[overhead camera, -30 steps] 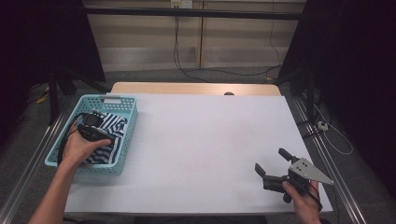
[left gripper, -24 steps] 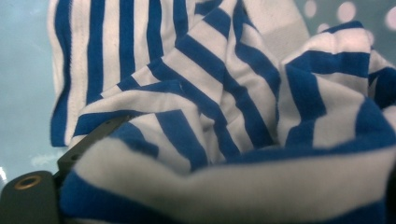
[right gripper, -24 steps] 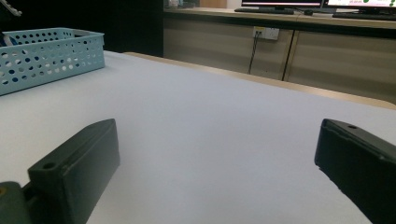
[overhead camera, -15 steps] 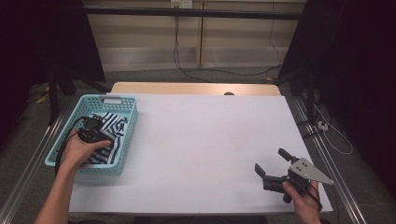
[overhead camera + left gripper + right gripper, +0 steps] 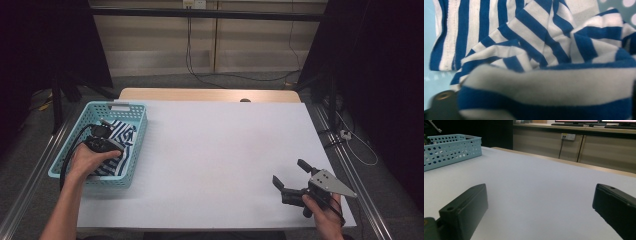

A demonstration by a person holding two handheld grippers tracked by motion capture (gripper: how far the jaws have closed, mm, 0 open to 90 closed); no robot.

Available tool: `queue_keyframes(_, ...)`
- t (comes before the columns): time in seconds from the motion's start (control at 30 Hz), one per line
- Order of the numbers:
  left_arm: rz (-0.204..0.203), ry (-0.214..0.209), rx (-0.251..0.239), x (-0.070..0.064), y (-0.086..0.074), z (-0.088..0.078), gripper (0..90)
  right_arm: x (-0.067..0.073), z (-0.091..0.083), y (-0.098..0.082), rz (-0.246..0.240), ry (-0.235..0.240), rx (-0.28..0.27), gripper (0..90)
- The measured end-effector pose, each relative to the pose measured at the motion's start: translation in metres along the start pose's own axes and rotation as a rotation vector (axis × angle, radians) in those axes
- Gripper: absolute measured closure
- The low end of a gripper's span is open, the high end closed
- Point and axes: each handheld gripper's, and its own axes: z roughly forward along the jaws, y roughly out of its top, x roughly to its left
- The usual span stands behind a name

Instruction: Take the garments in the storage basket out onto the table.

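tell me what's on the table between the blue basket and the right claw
Nothing: in the high view, bare white table separates the basket from the right claw.

The tabletop (image 5: 225,150) is a large, plain white surface; a strip of light wood (image 5: 205,94) is exposed along its far edge. Metal rails (image 5: 357,185) run along both sides of it. The floor (image 5: 240,80) is covered in grey carpet. Behind the tabletop stands a low beige cabinet wall (image 5: 200,45) with vertical panel seams. A white power outlet (image 5: 194,4) is mounted near its top, and dark cables (image 5: 192,55) hang from it down to the floor. In the right gripper view, monitors (image 5: 596,122) stand on the cabinet top. Black curtains (image 5: 380,75) enclose the left and right sides. Lighting is even and falls from overhead.
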Motion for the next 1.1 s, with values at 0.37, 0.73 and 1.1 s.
queue_keyframes(0.37, -0.019, -0.067, 0.083, -0.009, 0.012, -0.005, 56.2, 0.001, 0.000, 0.000, -0.006, 0.009, -0.002, 0.0)
queue_keyframes(0.73, -0.088, 0.008, 0.107, -0.017, 0.018, -0.006, 66.9, -0.001, -0.002, 0.001, 0.003, -0.009, -0.015, 0.0)
queue_keyframes(1.1, -0.103, 0.052, 0.079, -0.018, 0.016, -0.008, 67.0, 0.000, -0.003, 0.001, 0.003, -0.015, -0.022, 0.0)
